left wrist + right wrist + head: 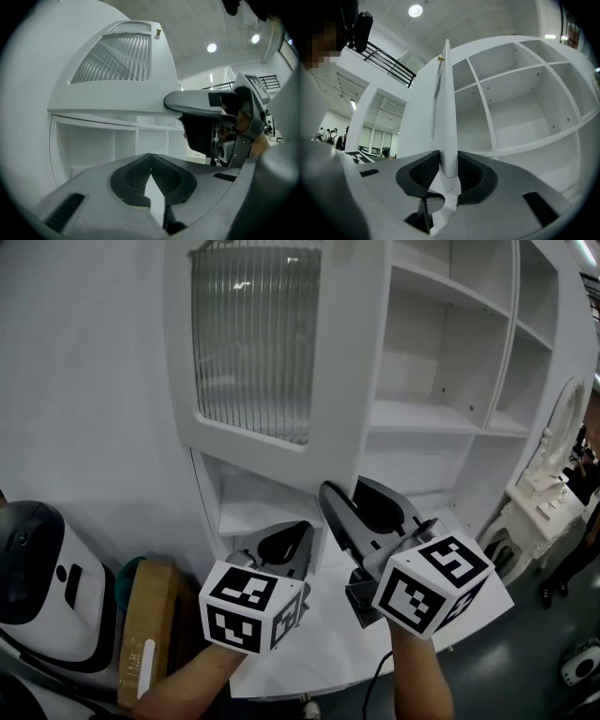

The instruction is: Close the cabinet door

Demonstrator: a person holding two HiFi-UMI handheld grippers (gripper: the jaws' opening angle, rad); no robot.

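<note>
White cabinet shelves point(441, 418) fill the wall ahead of you. Your left gripper point(281, 547) is closed and empty, low near the bottom shelf. The cabinet door point(253, 334) stands open, its edge between your right gripper's point(345, 487) parted jaws.

Two tongs point(281, 547) point(349, 493), one white cabinet point(441, 418), one ribbed-glass door point(248, 343) and one cardboard box point(150, 634).
</note>
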